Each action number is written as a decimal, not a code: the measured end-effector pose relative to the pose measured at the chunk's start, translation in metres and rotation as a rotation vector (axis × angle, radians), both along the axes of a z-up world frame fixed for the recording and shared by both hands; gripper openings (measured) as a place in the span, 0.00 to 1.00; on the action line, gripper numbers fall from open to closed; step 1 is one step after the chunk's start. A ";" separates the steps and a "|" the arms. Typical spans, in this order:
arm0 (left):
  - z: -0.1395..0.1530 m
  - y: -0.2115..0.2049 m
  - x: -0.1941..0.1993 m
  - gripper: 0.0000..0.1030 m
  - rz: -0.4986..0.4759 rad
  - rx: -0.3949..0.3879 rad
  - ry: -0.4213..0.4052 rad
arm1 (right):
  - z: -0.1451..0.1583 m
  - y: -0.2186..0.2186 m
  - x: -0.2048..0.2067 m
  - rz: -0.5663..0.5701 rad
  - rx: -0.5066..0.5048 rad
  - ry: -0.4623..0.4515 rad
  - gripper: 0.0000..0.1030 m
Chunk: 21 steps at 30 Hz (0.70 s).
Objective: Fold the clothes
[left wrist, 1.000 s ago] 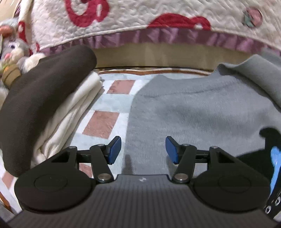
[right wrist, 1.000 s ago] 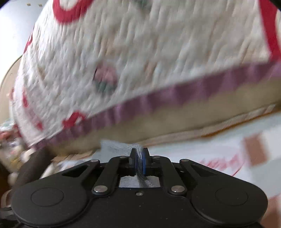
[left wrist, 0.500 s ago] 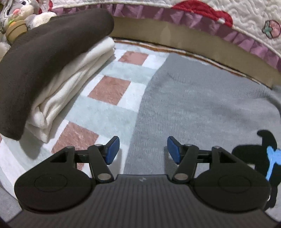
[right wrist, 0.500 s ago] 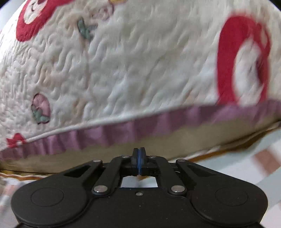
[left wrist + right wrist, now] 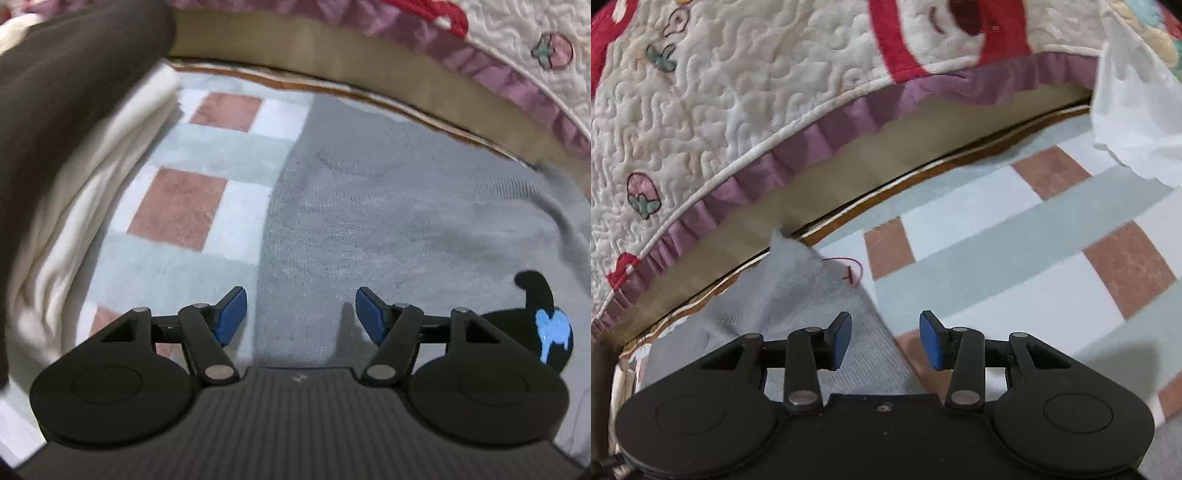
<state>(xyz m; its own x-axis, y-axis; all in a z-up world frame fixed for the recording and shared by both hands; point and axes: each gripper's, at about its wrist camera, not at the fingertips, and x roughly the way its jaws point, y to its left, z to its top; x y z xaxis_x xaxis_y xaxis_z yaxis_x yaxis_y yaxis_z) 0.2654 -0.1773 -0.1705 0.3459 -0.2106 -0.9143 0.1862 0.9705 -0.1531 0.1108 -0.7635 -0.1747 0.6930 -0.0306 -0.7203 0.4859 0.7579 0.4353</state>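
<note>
A grey knit sweater point(image 5: 388, 221) with a black and blue print point(image 5: 546, 325) lies flat on the checked rug point(image 5: 177, 206). My left gripper point(image 5: 300, 318) is open and empty just above the sweater's left edge. In the right wrist view, my right gripper point(image 5: 885, 339) is open and empty over the right edge of the grey sweater point(image 5: 783, 291), whose end reaches the bed base. A thin red thread point(image 5: 849, 269) lies at the sweater's edge.
A folded stack of a dark brown garment point(image 5: 62, 110) on a cream garment point(image 5: 92, 206) sits left of the sweater. A quilted bedspread with purple trim point(image 5: 746, 110) overhangs the rug point(image 5: 1015, 240) at the back. A white cloth point(image 5: 1134, 110) hangs at the right.
My right gripper was shut on grey fabric a second ago; it has let go, opened and dropped low over the sweater's edge. My left gripper stayed open and tilted down toward the sweater.
</note>
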 end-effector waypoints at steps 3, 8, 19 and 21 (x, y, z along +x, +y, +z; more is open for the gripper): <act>0.006 0.000 -0.001 0.32 -0.061 0.018 0.069 | -0.009 0.006 0.001 0.044 0.001 -0.009 0.46; 0.018 -0.007 -0.021 0.32 -0.159 0.056 0.097 | -0.012 0.041 0.019 0.224 -0.162 -0.016 0.08; 0.043 -0.020 -0.063 0.40 -0.383 0.141 0.150 | -0.005 0.033 -0.026 0.215 -0.087 -0.052 0.12; 0.046 -0.017 -0.065 0.40 -0.415 0.142 0.136 | -0.007 0.034 -0.032 0.208 -0.093 -0.034 0.15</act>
<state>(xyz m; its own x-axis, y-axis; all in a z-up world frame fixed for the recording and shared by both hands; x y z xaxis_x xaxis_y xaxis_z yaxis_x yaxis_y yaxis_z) 0.2000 -0.1941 -0.1246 0.1340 -0.1750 -0.9754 0.5513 0.8311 -0.0734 0.0785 -0.7293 -0.1816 0.7153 0.0506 -0.6970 0.3008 0.8780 0.3724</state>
